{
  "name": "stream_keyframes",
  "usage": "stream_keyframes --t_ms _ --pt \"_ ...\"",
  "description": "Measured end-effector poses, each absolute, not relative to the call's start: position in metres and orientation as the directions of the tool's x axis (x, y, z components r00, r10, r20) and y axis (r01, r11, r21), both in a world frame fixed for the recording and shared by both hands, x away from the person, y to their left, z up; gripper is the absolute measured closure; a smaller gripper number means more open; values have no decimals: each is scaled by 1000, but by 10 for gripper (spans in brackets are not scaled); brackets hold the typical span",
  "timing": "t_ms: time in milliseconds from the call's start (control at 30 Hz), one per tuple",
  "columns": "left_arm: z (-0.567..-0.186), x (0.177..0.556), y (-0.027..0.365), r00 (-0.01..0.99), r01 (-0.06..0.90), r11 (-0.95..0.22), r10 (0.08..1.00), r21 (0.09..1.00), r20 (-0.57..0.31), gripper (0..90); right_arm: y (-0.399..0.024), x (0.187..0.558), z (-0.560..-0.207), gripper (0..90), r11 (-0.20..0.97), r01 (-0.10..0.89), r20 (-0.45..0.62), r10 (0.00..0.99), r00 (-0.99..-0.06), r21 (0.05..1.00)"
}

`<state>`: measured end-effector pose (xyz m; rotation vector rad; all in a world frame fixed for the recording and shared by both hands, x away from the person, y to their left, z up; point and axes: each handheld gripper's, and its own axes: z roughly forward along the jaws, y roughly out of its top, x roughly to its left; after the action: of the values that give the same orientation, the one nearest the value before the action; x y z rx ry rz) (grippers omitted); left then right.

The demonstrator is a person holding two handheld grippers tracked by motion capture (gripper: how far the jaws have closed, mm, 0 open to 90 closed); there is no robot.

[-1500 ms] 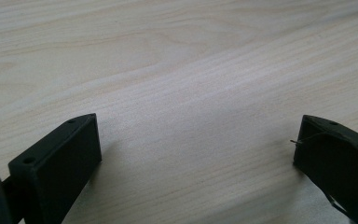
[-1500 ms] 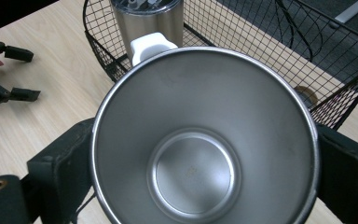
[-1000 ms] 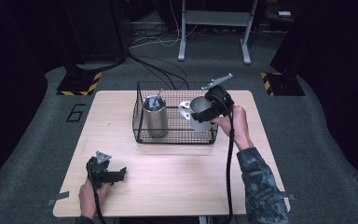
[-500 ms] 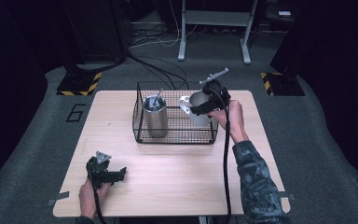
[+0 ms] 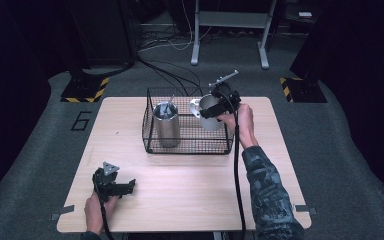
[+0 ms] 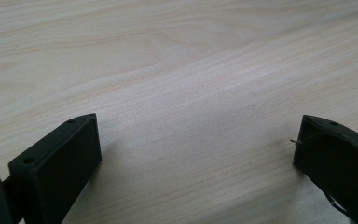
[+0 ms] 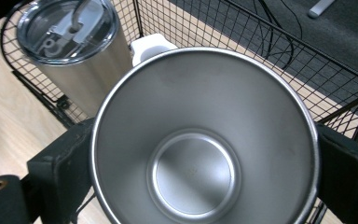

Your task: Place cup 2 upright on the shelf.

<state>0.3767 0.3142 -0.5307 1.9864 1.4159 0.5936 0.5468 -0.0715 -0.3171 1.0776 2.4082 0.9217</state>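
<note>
My right gripper is clamped on the shiny open-topped steel cup, jaws pressing its sides, holding it above the right end of the black wire basket near the frame's centre. A tall lidded steel tumbler stands in the basket's left end. My left gripper rests at lower left on the pale wooden table, jaws wide apart.

This looks like a lab or recording studio rather than a home. A plain light-wood table stands on grey carpet marked with a "6", with black-and-yellow hazard tape, loose cables and a metal stand against dark surroundings at the far side.
</note>
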Motion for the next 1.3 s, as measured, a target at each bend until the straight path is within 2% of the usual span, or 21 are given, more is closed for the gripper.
stream_keyframes --t_ms 733,1300 --pt "-531 377 314 318 666 -225 948 712 1 3 -60 580 -342 56 440 606 -12 815 -579 663" --pt "-532 377 313 312 661 -220 950 717 4 3 -51 593 -357 56 425 637 4 830 -558 643"
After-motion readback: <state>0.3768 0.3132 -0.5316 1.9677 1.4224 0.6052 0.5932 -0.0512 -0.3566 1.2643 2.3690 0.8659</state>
